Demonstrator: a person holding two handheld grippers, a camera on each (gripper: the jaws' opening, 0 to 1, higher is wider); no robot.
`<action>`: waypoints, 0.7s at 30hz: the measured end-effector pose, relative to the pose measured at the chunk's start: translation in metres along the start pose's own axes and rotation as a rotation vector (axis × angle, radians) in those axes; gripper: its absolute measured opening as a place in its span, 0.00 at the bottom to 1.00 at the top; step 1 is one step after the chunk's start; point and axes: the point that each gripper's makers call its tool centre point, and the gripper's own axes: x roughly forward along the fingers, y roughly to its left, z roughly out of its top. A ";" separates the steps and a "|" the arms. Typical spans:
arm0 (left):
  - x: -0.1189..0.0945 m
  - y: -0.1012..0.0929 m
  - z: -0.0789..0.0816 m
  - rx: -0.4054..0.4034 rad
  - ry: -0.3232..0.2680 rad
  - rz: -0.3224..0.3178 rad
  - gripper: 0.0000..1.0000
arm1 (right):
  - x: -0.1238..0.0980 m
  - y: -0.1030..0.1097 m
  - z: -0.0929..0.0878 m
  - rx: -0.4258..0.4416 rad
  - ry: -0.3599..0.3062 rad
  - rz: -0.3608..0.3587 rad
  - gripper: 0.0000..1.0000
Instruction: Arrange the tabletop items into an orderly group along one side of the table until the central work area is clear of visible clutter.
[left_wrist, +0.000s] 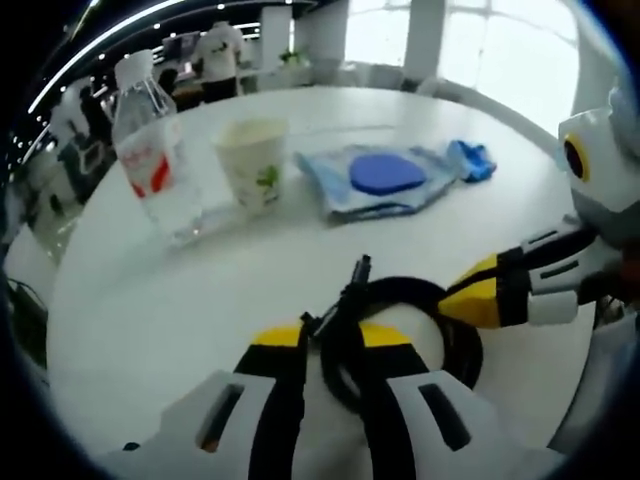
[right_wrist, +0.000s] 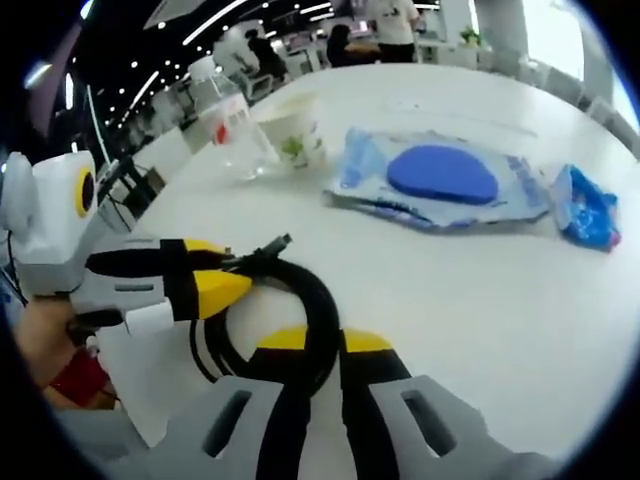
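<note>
A coiled black cable lies on the white table near its front edge. My left gripper is shut on one side of the coil, with the cable's plug end sticking up between the yellow tips. My right gripper comes in from the right and pinches the coil's other side. In the right gripper view, the right gripper is shut on the cable, and the left gripper grips it from the left.
Along the far side stand a clear water bottle and a paper cup. A wet-wipes pack with a blue lid and a crumpled blue wrapper lie beside them. People stand beyond the table.
</note>
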 end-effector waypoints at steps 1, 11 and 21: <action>-0.001 -0.001 0.001 0.000 -0.002 -0.003 0.16 | -0.001 0.000 0.000 0.003 -0.002 0.000 0.09; -0.005 -0.008 0.010 0.012 -0.017 -0.020 0.16 | -0.008 -0.003 0.004 0.011 -0.010 0.000 0.05; -0.009 -0.018 0.023 0.020 -0.035 -0.043 0.15 | -0.022 -0.012 0.013 0.028 -0.041 -0.013 0.04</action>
